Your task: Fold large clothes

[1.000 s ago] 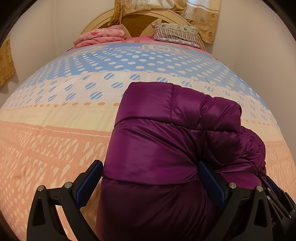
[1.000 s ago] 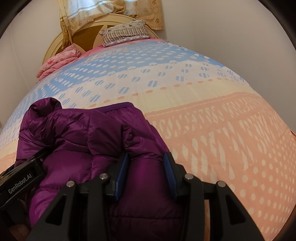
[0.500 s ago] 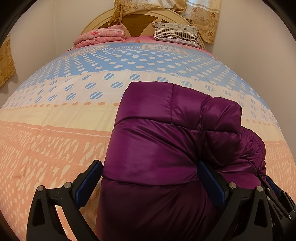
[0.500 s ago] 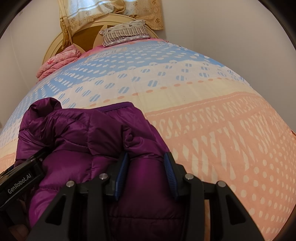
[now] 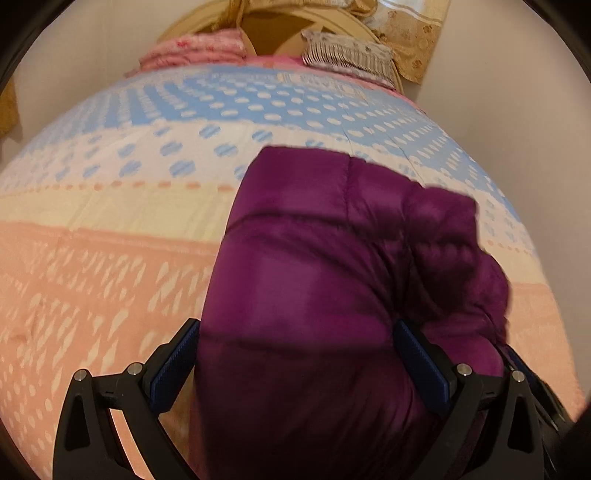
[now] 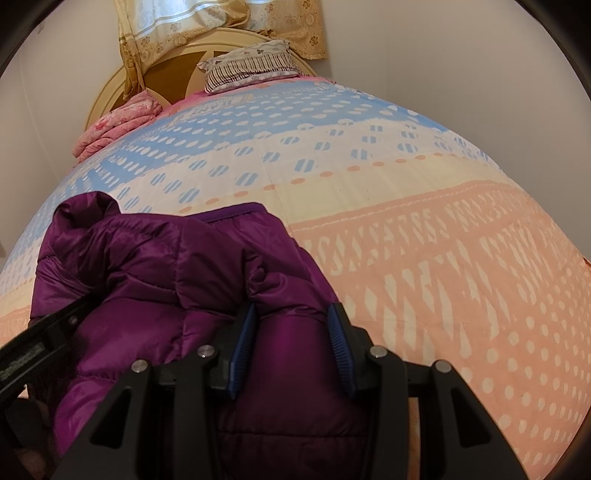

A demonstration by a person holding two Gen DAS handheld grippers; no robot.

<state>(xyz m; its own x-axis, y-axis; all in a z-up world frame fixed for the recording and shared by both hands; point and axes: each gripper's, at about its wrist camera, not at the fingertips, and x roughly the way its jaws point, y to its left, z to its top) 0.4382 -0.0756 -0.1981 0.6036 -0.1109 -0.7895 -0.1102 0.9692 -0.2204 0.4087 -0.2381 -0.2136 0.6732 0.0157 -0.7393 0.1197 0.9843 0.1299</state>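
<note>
My right gripper [image 6: 291, 347] pinches the purple jacket [image 6: 177, 266] on the bed [image 6: 443, 221]; my left gripper [image 5: 295, 354] straddles it, grip unclear.

Left gripper [image 5: 295, 363]: tilted slightly downward; headboard [image 5: 325, 22] nearer the top edge.
Purple jacket [image 5: 314, 295]: now motion-blurred.

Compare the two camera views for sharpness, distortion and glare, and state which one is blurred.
Left wrist view: smeared by motion blur, softening the purple jacket and the bedspread dots. Right wrist view: sharp, with soft sheen on the jacket's folds. Both: fisheye bulges the bed into a dome, with dark corners; lighting even, no harsh glare.
</note>
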